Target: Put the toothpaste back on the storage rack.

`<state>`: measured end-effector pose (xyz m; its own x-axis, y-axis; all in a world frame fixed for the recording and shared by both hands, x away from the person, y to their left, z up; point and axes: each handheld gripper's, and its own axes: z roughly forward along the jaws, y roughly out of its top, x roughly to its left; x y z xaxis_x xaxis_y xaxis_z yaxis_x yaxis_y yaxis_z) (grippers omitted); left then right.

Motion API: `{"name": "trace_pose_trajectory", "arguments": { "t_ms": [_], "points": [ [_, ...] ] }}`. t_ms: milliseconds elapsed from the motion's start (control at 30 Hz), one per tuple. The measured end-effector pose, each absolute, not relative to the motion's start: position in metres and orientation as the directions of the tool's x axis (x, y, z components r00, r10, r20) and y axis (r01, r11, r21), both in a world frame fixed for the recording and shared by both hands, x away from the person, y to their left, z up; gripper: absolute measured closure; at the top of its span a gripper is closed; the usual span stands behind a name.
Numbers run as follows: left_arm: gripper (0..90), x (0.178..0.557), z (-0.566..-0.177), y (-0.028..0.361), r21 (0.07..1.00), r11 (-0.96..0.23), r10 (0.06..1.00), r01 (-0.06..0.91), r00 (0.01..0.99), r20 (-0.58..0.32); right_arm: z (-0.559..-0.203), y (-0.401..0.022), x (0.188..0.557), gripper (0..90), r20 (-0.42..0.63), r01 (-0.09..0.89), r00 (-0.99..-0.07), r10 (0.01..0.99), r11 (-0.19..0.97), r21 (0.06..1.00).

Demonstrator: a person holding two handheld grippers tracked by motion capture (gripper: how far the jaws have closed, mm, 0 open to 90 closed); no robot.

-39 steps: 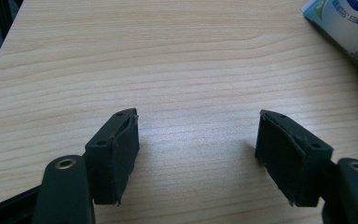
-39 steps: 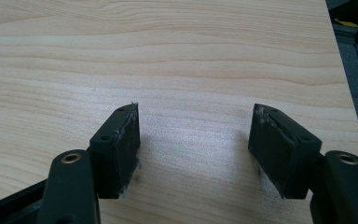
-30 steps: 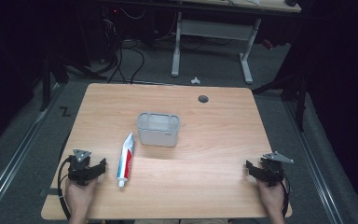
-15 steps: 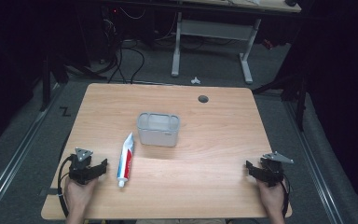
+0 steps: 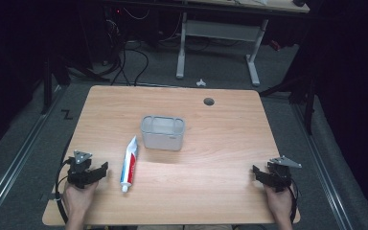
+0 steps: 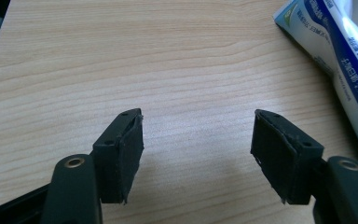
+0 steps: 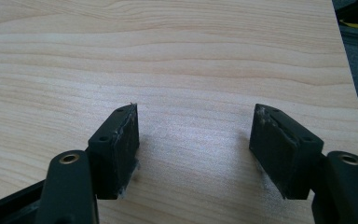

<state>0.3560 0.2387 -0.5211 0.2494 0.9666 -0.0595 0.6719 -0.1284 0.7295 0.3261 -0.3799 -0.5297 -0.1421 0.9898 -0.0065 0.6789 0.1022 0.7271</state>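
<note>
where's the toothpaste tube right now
In the high view the toothpaste tube lies flat on the table, left of centre, between the left gripper and the grey container, just short of the container.

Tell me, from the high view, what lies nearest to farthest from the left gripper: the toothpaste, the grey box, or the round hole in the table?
From the left gripper:
1. Toothpaste, lying just to its right.
2. Grey box, mid-table, beyond the tube.
3. Hole, near the far edge, to the right.
</note>
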Motion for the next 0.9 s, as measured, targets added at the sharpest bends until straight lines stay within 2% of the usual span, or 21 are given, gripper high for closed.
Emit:
{"name": "trace_pose_trajectory", "arguments": {
  "t_ms": [267, 900],
  "points": [
    [33.6, 0.347, -0.515, 0.242, 0.736, -0.104, 0.966, 0.669, 0.244, -0.085, -0.530, -0.380, 0.326, 33.1, -0.006, 0.680, -0.143, 0.990, 0.103, 0.726],
    [33.9, 0.317, -0.498, 0.225, 0.716, -0.160, 0.936, 0.680, 0.335, -0.109, -0.530, -0.379, 0.325, 32.7, -0.008, 0.679, -0.155, 0.988, 0.113, 0.725]
  ]
}}
